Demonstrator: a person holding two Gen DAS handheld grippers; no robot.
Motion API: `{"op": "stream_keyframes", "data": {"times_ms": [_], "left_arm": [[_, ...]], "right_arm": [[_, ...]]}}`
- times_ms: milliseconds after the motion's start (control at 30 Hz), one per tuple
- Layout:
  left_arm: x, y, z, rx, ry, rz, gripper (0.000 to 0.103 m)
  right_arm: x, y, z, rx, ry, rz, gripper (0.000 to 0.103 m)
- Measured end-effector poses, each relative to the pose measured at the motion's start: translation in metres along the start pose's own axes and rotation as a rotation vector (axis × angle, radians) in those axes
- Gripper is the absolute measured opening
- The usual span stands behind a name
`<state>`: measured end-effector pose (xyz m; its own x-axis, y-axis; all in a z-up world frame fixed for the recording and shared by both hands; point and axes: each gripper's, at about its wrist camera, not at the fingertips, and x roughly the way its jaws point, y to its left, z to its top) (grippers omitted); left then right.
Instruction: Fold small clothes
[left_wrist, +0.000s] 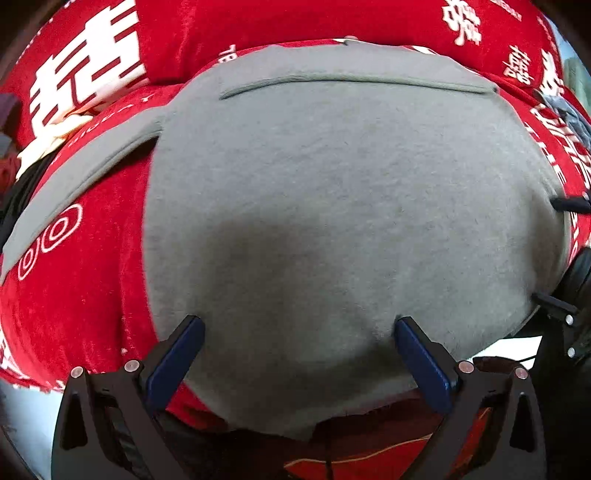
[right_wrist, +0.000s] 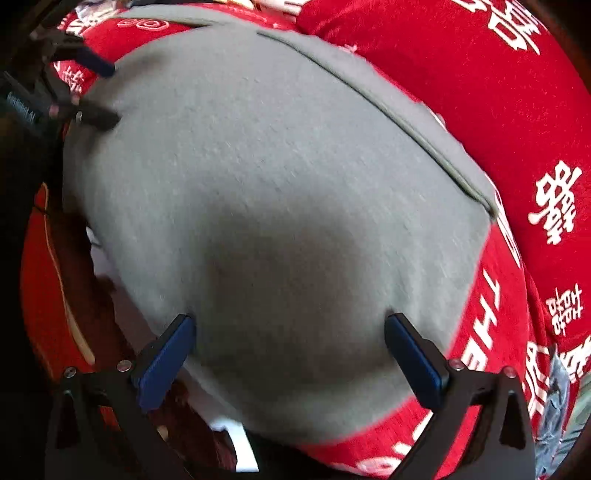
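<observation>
Both jaws wide over grey garment, left gripper and right gripper grasping nothing; likely risk: pinching red cloth beneath too.

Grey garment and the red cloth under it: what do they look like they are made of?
The grey garment looks like a matte knit, probably cotton jersey or light fleece: a fine fuzzy nap and a stitched band near its far edge. The red cloth looks like plush, short-pile fabric, perhaps velvet or flannel: a soft sheen in its folds, with white printed characters.
</observation>
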<state>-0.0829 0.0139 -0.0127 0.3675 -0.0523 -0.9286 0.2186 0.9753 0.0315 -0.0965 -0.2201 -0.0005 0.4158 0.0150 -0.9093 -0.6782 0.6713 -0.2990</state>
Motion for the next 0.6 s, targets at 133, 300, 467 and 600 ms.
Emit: {"op": "stream_keyframes", "data": {"times_ms": [133, 300, 467, 600], "left_arm": [[-0.018, 0.008, 0.045, -0.075, -0.102, -0.003, 0.103], [-0.004, 0.027, 0.135, -0.245, -0.143, -0.032, 0.103], [0.030, 0.024, 0.197, -0.323, -0.100, -0.012, 0.103], [0.065, 0.030, 0.205, -0.345, -0.027, 0.016, 0.103]], "right_arm": [[-0.026, -0.044, 0.032, 0.150, -0.129, 0.027, 0.102], [-0.005, -0.124, 0.104, 0.450, -0.187, 0.018, 0.102], [0.056, -0.206, 0.150, 0.694, -0.096, 0.024, 0.102], [0.092, -0.253, 0.161, 0.845, -0.087, 0.132, 0.102]]}}
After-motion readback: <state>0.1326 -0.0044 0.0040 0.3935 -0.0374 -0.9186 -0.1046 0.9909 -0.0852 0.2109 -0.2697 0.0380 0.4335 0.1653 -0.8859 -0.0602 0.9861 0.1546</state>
